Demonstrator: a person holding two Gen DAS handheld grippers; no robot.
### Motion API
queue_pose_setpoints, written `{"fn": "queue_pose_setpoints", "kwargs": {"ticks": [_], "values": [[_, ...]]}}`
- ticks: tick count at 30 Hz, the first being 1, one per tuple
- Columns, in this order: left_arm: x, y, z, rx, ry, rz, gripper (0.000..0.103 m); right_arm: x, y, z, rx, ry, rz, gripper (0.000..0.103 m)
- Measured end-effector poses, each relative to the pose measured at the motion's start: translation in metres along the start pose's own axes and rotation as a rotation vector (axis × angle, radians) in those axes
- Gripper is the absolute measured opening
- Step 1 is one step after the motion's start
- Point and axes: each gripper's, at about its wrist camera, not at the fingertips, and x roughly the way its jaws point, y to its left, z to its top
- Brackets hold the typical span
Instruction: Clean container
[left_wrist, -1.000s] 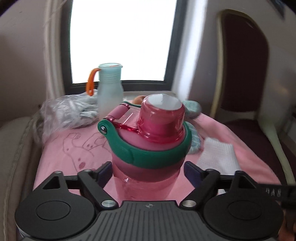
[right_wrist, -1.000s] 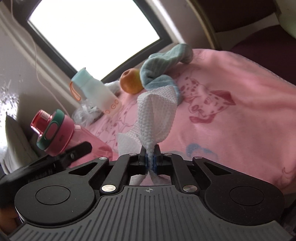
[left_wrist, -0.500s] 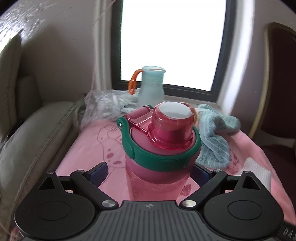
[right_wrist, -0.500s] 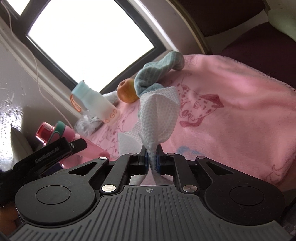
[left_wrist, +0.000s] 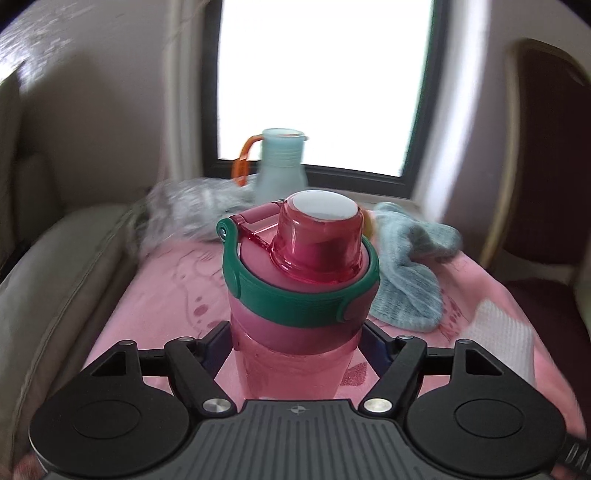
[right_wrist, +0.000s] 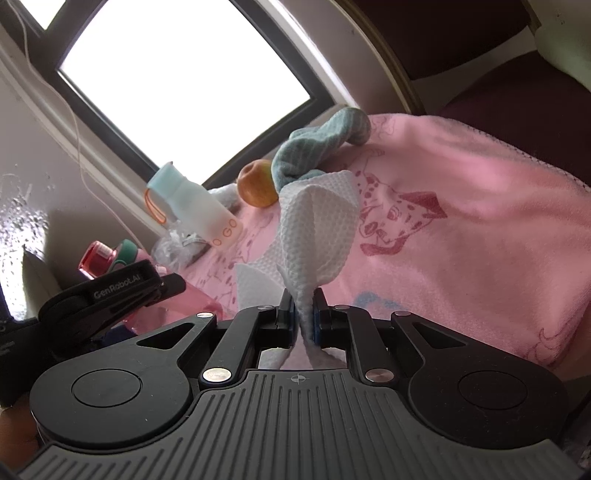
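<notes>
A pink water bottle (left_wrist: 295, 317) with a red cap and green collar stands upright between the fingers of my left gripper (left_wrist: 295, 338), which is shut on its body. In the right wrist view the bottle (right_wrist: 110, 258) shows at the far left, partly hidden behind the left gripper. My right gripper (right_wrist: 303, 314) is shut on a white paper towel (right_wrist: 317, 236), whose folded end stands up above the fingertips. The towel is apart from the bottle, to its right.
A pink blanket (right_wrist: 461, 229) covers the surface. A pale blue bottle (left_wrist: 280, 166) with an orange loop stands by the window. A blue-grey cloth (left_wrist: 406, 280), an orange fruit (right_wrist: 256, 184), a crumpled plastic bag (left_wrist: 184, 210) and a dark red chair (left_wrist: 546, 147) are around. A beige cushion (left_wrist: 44, 280) lies left.
The left gripper has swung left with the pink bottle in it, so the window and blue-grey cloth shifted right in its view. The right gripper has shifted slightly, still holding the towel.
</notes>
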Motion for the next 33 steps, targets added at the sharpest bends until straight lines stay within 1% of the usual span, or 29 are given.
{"fn": "queue_pose_setpoints", "kwargs": {"ticks": [4, 8, 10, 12, 15, 17, 20, 22, 23, 25, 27, 29, 30, 33], "values": [[0.001, 0.02, -0.003, 0.114, -0.024, -0.156, 0.071, -0.002, 0.004, 0.001, -0.009, -0.006, 0.004, 0.015], [0.002, 0.048, -0.006, 0.224, -0.046, -0.351, 0.071, -0.004, 0.013, 0.0, -0.031, -0.013, 0.008, 0.015], [0.002, 0.062, -0.008, 0.261, -0.053, -0.435, 0.071, -0.005, 0.019, -0.001, -0.049, -0.017, 0.014, 0.015], [0.0, 0.076, -0.009, 0.279, -0.056, -0.493, 0.071, -0.004, 0.025, -0.001, -0.067, -0.019, 0.024, 0.015], [-0.004, 0.09, -0.015, 0.27, -0.071, -0.53, 0.071, -0.001, 0.035, -0.003, -0.095, -0.012, 0.035, 0.015], [-0.01, 0.097, -0.023, 0.275, -0.093, -0.546, 0.071, 0.004, 0.042, -0.004, -0.125, 0.005, 0.017, 0.015], [-0.02, 0.103, -0.033, 0.309, -0.122, -0.556, 0.071, 0.013, 0.054, -0.004, -0.192, 0.039, -0.03, 0.015], [-0.025, 0.104, -0.04, 0.343, -0.144, -0.557, 0.071, 0.018, 0.063, -0.001, -0.218, 0.052, -0.009, 0.015], [-0.027, 0.103, -0.043, 0.362, -0.153, -0.556, 0.071, 0.019, 0.067, 0.001, -0.221, 0.058, 0.021, 0.015], [-0.03, 0.102, -0.046, 0.396, -0.167, -0.554, 0.071, 0.023, 0.077, 0.008, -0.202, 0.077, 0.128, 0.015], [-0.032, 0.101, -0.048, 0.419, -0.176, -0.556, 0.071, 0.029, 0.089, 0.015, -0.18, 0.121, 0.271, 0.015], [-0.03, 0.102, -0.048, 0.422, -0.179, -0.557, 0.071, 0.043, 0.101, 0.021, -0.141, 0.196, 0.424, 0.015], [-0.029, 0.103, -0.048, 0.417, -0.179, -0.558, 0.071, 0.053, 0.106, 0.022, -0.13, 0.235, 0.462, 0.015], [-0.027, 0.105, -0.048, 0.399, -0.177, -0.557, 0.071, 0.088, 0.118, 0.021, -0.148, 0.321, 0.433, 0.014]]}}
